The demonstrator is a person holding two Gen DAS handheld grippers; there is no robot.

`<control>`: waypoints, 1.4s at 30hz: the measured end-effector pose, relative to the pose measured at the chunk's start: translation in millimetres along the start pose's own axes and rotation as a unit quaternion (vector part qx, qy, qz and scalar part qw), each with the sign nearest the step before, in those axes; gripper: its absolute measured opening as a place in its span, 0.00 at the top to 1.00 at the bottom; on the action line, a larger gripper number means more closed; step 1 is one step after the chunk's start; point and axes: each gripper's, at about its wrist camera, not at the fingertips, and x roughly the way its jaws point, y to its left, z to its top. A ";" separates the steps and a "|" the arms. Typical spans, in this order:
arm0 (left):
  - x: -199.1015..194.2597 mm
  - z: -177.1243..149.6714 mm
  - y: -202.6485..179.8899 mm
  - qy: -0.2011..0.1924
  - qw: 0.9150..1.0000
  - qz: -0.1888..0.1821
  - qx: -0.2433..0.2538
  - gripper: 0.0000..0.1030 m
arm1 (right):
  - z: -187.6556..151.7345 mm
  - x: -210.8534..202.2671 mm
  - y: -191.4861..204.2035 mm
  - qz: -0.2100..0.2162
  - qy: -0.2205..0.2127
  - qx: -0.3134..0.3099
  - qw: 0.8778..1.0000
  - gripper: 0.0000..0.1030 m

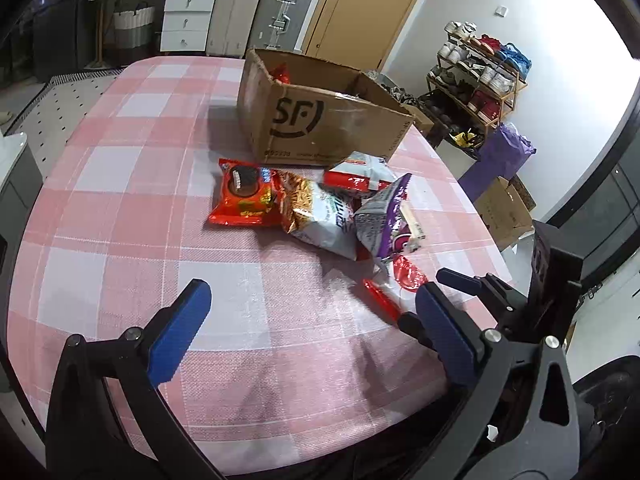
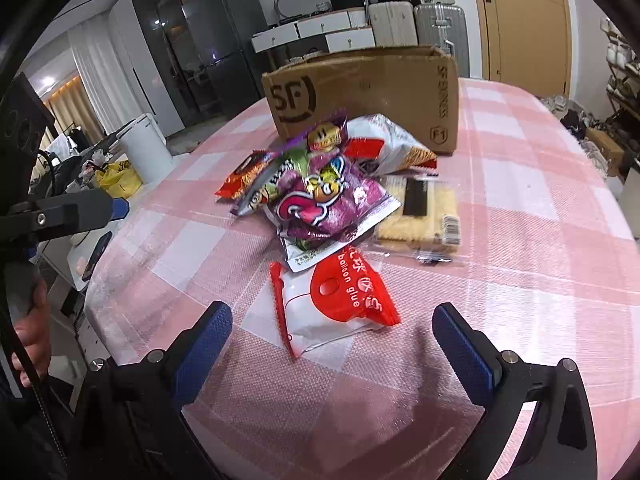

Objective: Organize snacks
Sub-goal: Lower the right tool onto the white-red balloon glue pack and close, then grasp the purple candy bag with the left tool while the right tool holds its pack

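A pile of snack packets lies in front of an open cardboard box (image 1: 320, 120) that also shows in the right wrist view (image 2: 360, 92). The pile holds an orange cookie pack (image 1: 244, 196), a white chip bag (image 1: 320, 216), a purple bag (image 2: 320, 204), a cracker pack (image 2: 420, 212) and a red-and-white packet (image 2: 340, 308). A red packet (image 1: 280, 74) sits in the box. My left gripper (image 1: 312, 312) is open and empty over the cloth. My right gripper (image 2: 332, 328) is open, its fingers either side of the red-and-white packet's near end.
The table (image 1: 120, 200) has a pink checked cloth. The right gripper's body (image 1: 500, 300) shows at the left view's right edge. A shoe rack (image 1: 480, 88) and suitcases (image 1: 260, 12) stand beyond the table. A white bin (image 2: 144, 148) stands left of it.
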 end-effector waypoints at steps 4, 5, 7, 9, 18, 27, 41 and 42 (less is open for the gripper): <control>2.2 -2.3 5.7 0.000 1.000 -0.005 -0.004 0.01 | 0.7 8.4 0.9 -0.006 0.003 -0.006 1.000 0.01; 2.6 -3.2 6.3 0.001 1.000 -0.004 -0.005 0.01 | 1.0 10.1 1.4 -0.006 0.005 -0.007 1.000 0.01; 4.1 -3.9 7.0 0.003 1.000 -0.003 -0.005 0.01 | 3.3 16.2 2.7 -0.007 0.009 -0.009 1.000 0.02; 5.7 -5.1 7.9 0.006 1.000 -0.002 -0.005 0.01 | 4.7 20.3 4.9 -0.015 0.013 -0.018 1.000 0.04; 8.3 -6.8 9.7 0.006 1.000 -0.009 -0.006 0.01 | 8.3 24.4 12.2 -0.025 0.018 -0.035 0.999 0.46; 3.2 -9.8 6.2 0.007 1.000 -0.008 -0.004 0.01 | 3.9 13.7 8.1 -0.002 0.007 -0.024 1.000 0.52; 3.4 -11.0 -11.0 0.013 1.000 0.000 0.014 0.01 | -7.9 -14.1 0.3 0.035 -0.019 0.000 0.999 0.52; 4.4 -10.8 -12.1 0.015 1.000 0.000 0.015 0.01 | -9.0 -16.1 -1.1 0.035 -0.022 0.003 0.999 0.52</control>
